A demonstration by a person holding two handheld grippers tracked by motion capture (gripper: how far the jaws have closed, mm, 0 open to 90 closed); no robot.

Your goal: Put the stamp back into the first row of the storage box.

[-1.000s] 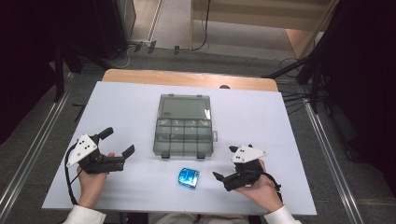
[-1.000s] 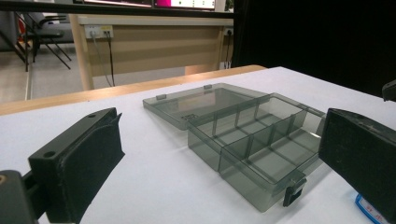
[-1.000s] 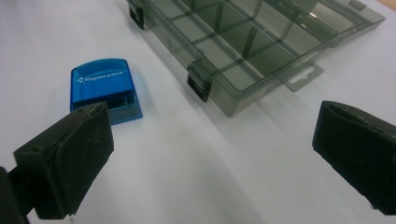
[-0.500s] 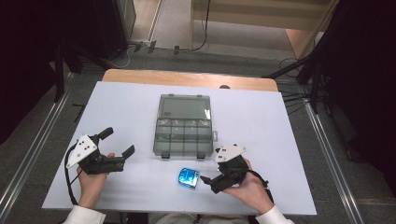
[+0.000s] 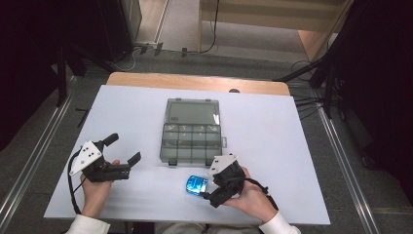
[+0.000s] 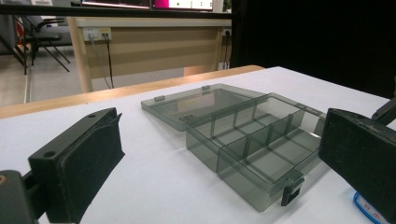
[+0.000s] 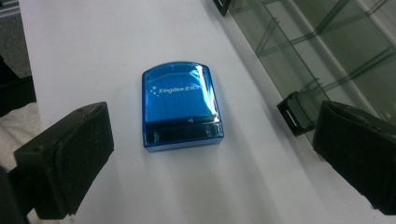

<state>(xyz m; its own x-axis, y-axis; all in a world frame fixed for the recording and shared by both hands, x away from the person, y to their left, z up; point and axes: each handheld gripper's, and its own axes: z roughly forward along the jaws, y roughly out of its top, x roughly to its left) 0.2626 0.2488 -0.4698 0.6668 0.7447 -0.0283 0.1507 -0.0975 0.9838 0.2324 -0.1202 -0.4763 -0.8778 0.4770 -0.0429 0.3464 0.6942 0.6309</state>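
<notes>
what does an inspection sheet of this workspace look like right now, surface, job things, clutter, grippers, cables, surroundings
surface: white table top with a wooden strip along the far edge.
job's things: blue translucent stamp flat on the table, untouched; grey divided box beyond it, lid laid open, compartments look empty.
clutter: nothing seen.
grippers: right gripper open, jaws either side of the stamp, not touching it; left gripper open, apart from the box.
cables: a black cable loops from the left gripper by the hand; more run across the floor behind the table.
surroundings: grey floor, dark curtains at both sides, wooden furniture beyond.
</notes>
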